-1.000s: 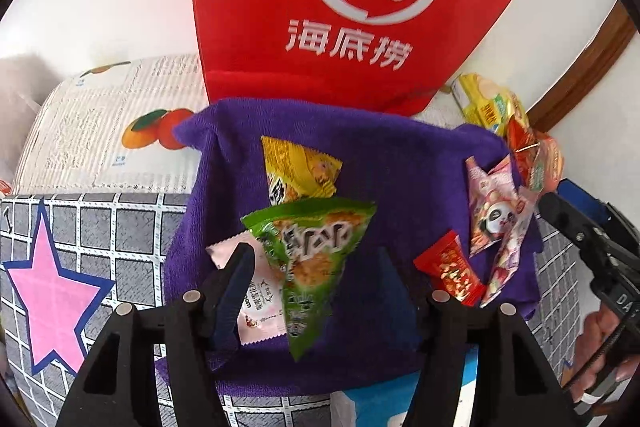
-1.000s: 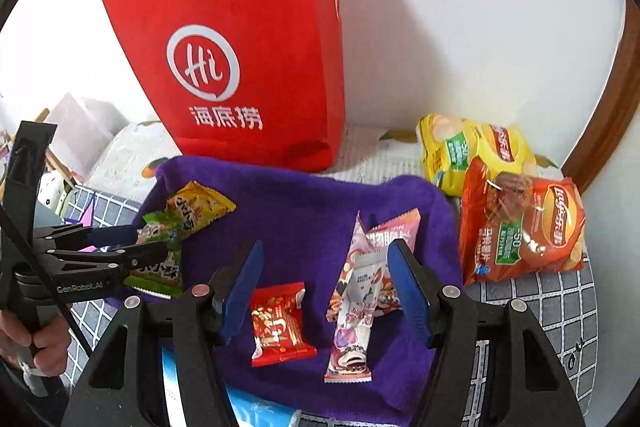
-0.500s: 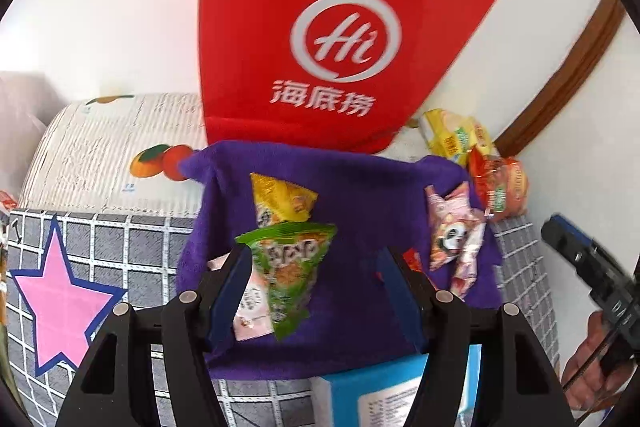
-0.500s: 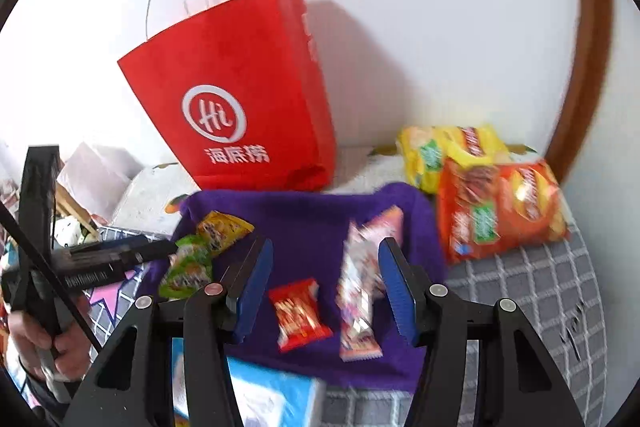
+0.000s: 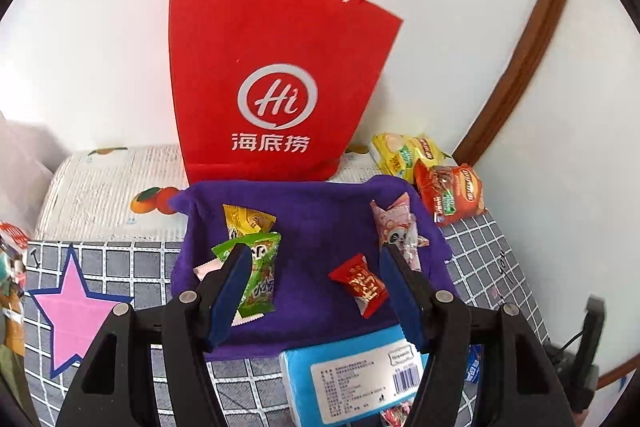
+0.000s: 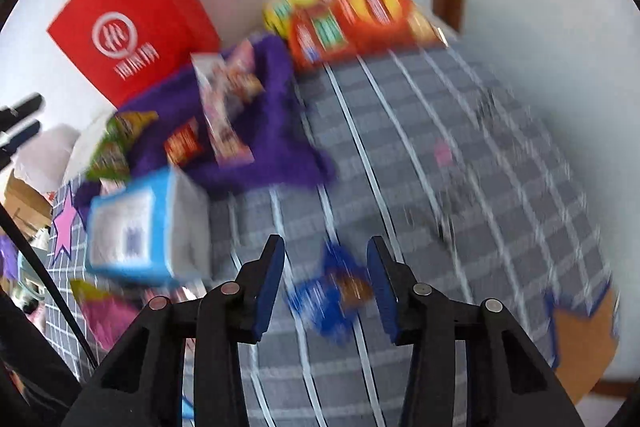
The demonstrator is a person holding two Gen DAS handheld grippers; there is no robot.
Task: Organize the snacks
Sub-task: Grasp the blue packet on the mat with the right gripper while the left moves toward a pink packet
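Grey checked bedcover [image 5: 492, 259] against white wall [image 5: 100, 27]; left gripper [image 5: 316, 291] apart, right gripper [image 6: 326, 287] closing around blue packet [image 6: 328, 299].

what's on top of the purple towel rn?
On the purple towel: yellow packet, green packet, red candy, pink panda packets. A pink wrapper is mostly covered.

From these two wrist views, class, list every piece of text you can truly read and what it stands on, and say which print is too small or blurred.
"Hi" inside a white ring: red paper carrier bag.
"海底捞" below that ring: same bag.
Too small to read: white label on the light blue box.
Too small or distorted: print on the green snack packet and the small red sweet wrapper.
Right wrist view: all print blurred.
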